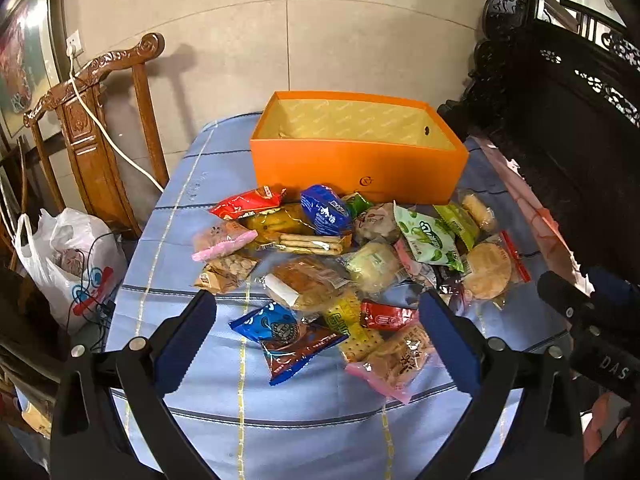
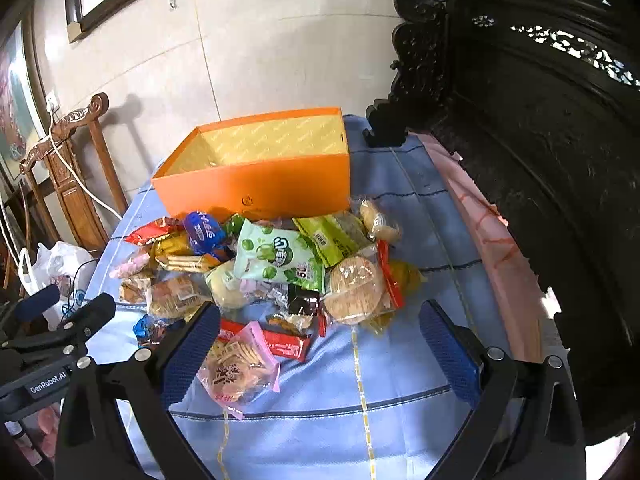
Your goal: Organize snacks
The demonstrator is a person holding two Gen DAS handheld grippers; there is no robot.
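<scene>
A pile of several wrapped snacks lies on the blue striped tablecloth, in front of an open, empty orange box. The pile and the box also show in the right wrist view. My left gripper is open and empty, hovering above the near side of the pile, over a blue-and-brown packet. My right gripper is open and empty, above the near right of the pile, over a red packet and beside a pink-edged cracker bag.
A carved wooden chair with a white cable stands at the left, with a white plastic bag on the floor below it. Dark carved furniture lines the right side. A pink cloth runs along the table's right edge.
</scene>
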